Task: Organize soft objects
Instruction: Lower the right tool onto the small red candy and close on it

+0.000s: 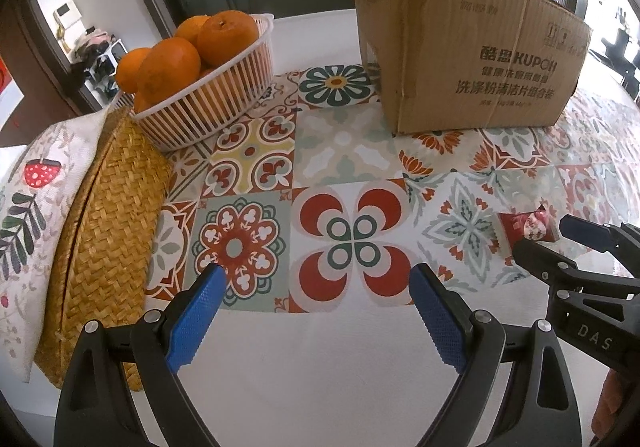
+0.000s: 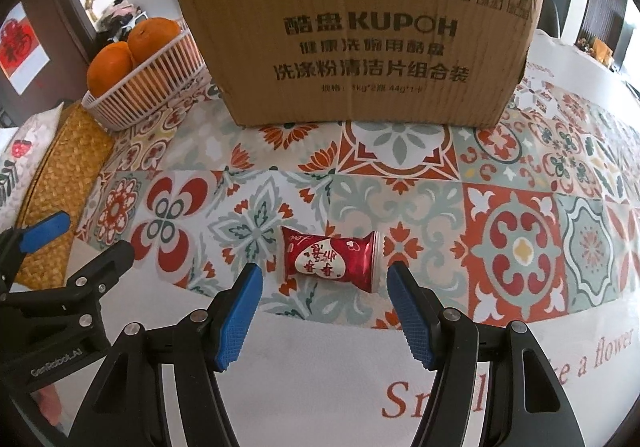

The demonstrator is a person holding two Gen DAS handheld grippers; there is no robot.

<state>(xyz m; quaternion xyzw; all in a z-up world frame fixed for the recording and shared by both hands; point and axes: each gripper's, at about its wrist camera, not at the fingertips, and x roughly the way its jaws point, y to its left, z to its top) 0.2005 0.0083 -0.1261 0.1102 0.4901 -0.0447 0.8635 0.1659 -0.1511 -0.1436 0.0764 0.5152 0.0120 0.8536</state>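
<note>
A small red soft packet (image 2: pixel 331 261) with a white heart label lies on the patterned tablecloth, just ahead of my right gripper (image 2: pixel 325 279), which is open with the packet between and slightly beyond its blue fingertips. The packet also shows in the left wrist view (image 1: pixel 528 227), at the right, next to the right gripper (image 1: pixel 546 239). My left gripper (image 1: pixel 318 279) is open and empty over the cloth. It shows at the left of the right wrist view (image 2: pixel 92 235). A brown cardboard box (image 2: pixel 360 31) stands behind the packet. A floral cushion (image 1: pixel 28 215) leans at the far left.
A white slatted basket (image 1: pixel 208 103) of oranges (image 1: pixel 172 63) stands at the back left. A woven straw piece (image 1: pixel 104 231) leans against the cushion. The cardboard box (image 1: pixel 460 47) is at the back right in the left wrist view. The table's white edge runs along the front.
</note>
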